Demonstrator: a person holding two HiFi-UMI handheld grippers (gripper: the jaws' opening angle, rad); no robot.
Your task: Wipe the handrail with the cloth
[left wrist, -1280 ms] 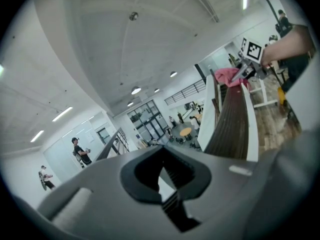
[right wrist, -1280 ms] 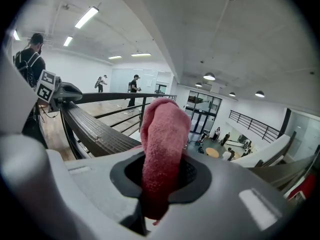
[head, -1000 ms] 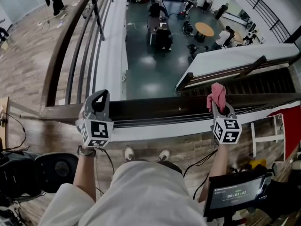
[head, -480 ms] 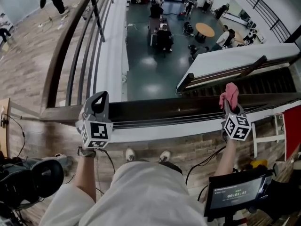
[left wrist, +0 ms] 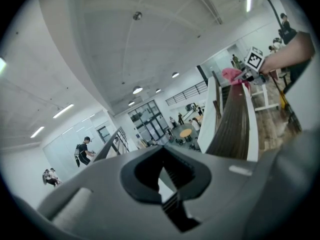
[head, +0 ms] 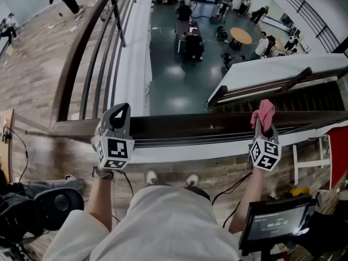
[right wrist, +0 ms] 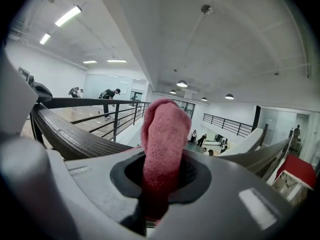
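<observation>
The right gripper (head: 265, 128) has slid slightly leftward along the handrail (head: 190, 125) in the last half second; the left gripper (head: 116, 119) has kept its place. The right jaws are clamped on a pink, nubby cloth (head: 265, 112), a rounded roll rising above them over the dark, ribbed rail. The left jaws are together with nothing between them. A round table (head: 241, 35) lies far below, beyond both grippers.

The dark wooden handrail (head: 201, 125) crosses the view from 9 to 3 o'clock. At 3 o'clock the right gripper (head: 265, 129) clamps a pink cloth (head: 266, 112) above the rail. At 9 o'clock the left gripper (head: 119, 116) lies over the rail near its corner. A screen (head: 274, 220) glows at 5 o'clock.
</observation>
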